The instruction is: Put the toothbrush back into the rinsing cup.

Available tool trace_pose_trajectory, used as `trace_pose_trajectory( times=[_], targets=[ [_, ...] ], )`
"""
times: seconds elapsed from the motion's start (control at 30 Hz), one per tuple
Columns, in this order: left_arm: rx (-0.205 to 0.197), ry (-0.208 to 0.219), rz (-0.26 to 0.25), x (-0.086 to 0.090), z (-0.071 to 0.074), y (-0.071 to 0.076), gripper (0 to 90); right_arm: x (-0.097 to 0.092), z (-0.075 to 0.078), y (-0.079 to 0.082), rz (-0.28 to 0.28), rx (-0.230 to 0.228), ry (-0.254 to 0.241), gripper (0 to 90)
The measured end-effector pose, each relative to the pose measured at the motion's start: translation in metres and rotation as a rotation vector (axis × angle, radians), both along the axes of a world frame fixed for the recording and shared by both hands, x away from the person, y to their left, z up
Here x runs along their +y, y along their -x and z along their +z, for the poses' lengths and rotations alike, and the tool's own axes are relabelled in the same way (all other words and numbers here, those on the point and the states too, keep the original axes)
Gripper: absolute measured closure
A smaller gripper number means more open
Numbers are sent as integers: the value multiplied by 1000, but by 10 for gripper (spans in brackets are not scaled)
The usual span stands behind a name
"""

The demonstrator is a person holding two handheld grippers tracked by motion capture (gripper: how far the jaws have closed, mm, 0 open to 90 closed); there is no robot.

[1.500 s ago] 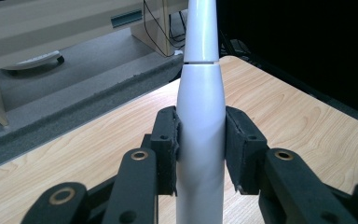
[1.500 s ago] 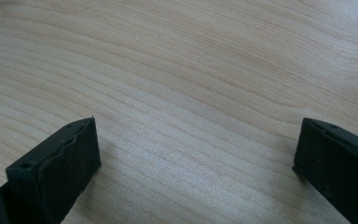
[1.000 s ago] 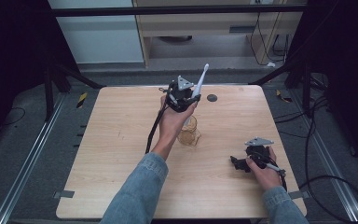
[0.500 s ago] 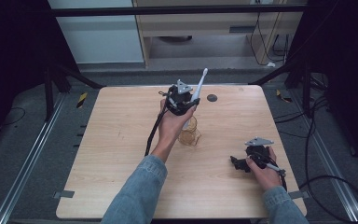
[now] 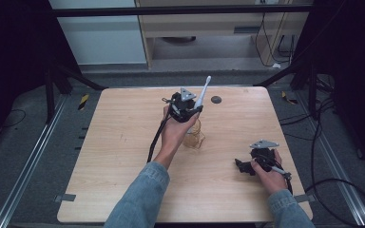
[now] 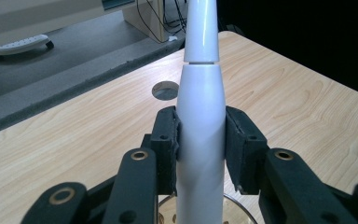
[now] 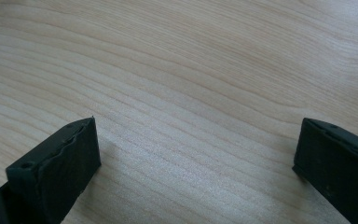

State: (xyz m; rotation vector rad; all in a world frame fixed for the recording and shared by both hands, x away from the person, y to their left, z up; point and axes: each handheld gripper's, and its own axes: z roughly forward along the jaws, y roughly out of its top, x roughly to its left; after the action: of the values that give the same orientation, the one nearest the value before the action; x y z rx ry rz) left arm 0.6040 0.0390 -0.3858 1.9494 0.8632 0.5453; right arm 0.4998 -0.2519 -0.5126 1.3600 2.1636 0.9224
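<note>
My left gripper [image 5: 189, 110] is shut on a white toothbrush-like stick [image 5: 202, 94], held upright with its thin end pointing up and away. It hovers just above a clear glass [image 5: 193, 136] standing mid-table. In the left gripper view the pads press both sides of the white stick [image 6: 200, 84], and the glass rim [image 6: 240, 207] shows below the left gripper [image 6: 202, 142]. My right gripper [image 5: 241, 166] rests on the table near the front right, jaws pointing left. In the right gripper view the right gripper [image 7: 196, 154] is open over bare wood, with nothing between its fingers [image 7: 58, 163].
The wooden table [image 5: 123, 142] has a dark round hole [image 5: 216, 99] near its far edge, also seen past the stick as a hole [image 6: 165, 90]. A black cable [image 5: 154, 140] trails from the left gripper. A cabinet and cables stand beyond the table.
The left gripper and the white stick have sunk slightly toward the glass. The right gripper has stayed where it was.
</note>
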Motion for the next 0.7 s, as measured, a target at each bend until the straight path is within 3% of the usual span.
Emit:
trace_pose_trajectory(
  times=[0.7],
  targets=[
    [19,-4,0,2,-12,4,666,0,0,0,-1,0,0,3]
  ],
)
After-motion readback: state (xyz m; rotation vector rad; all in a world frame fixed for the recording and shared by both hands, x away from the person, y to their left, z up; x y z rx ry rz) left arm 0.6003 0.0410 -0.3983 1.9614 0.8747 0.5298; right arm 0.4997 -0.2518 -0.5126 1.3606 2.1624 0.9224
